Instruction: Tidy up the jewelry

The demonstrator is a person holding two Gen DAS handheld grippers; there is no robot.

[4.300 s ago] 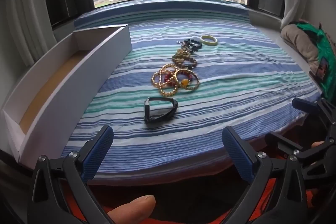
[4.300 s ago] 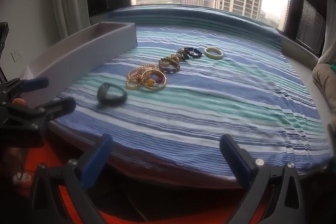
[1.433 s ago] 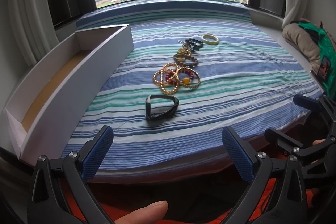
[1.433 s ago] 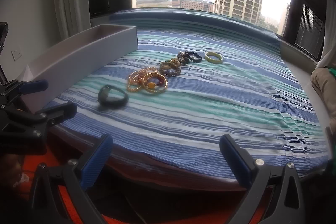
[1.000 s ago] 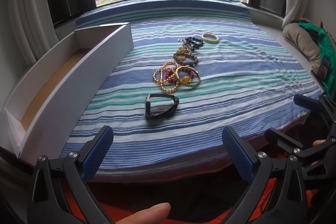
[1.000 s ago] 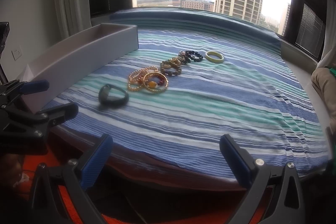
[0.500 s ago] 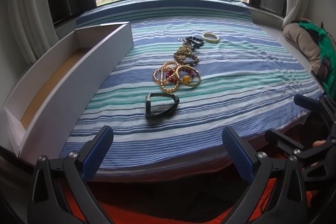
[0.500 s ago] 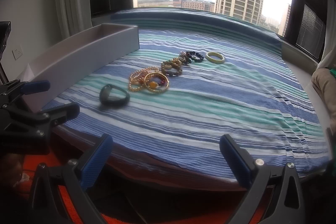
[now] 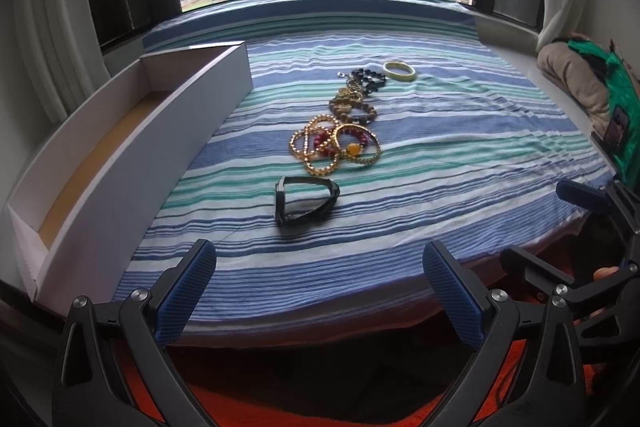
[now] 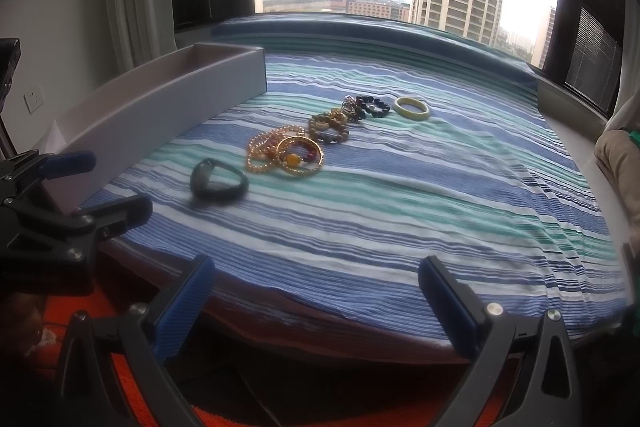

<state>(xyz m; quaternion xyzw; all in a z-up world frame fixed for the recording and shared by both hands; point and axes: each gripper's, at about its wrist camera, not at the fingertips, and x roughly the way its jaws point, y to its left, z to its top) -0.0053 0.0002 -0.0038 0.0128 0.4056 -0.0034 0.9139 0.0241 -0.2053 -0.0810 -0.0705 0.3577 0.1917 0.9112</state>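
A row of jewelry lies on the striped cloth: a black band (image 9: pixel 306 201) (image 10: pixel 218 183) nearest me, then gold bead bracelets (image 9: pixel 334 147) (image 10: pixel 286 151), brown bead bracelets (image 9: pixel 352 105) (image 10: pixel 328 127), dark bead bracelets (image 9: pixel 368 77) (image 10: pixel 370 107) and a pale green bangle (image 9: pixel 399 71) (image 10: pixel 412 108) farthest. A long white open box (image 9: pixel 132 155) (image 10: pixel 168 115) lies left of them. My left gripper (image 9: pixel 320 287) is open and empty near the front edge. My right gripper (image 10: pixel 316 301) is open and empty, to the right of the left one.
The blue, green and white striped cloth (image 9: pixel 460 155) covers the table up to a window. A beige and green bundle (image 9: pixel 580 83) lies at the right edge. Orange floor covering (image 9: pixel 320 395) shows below the table's front edge.
Both grippers have edged slightly forward toward the table. A finger seen under the left gripper earlier is out of view. The jewelry has not moved.
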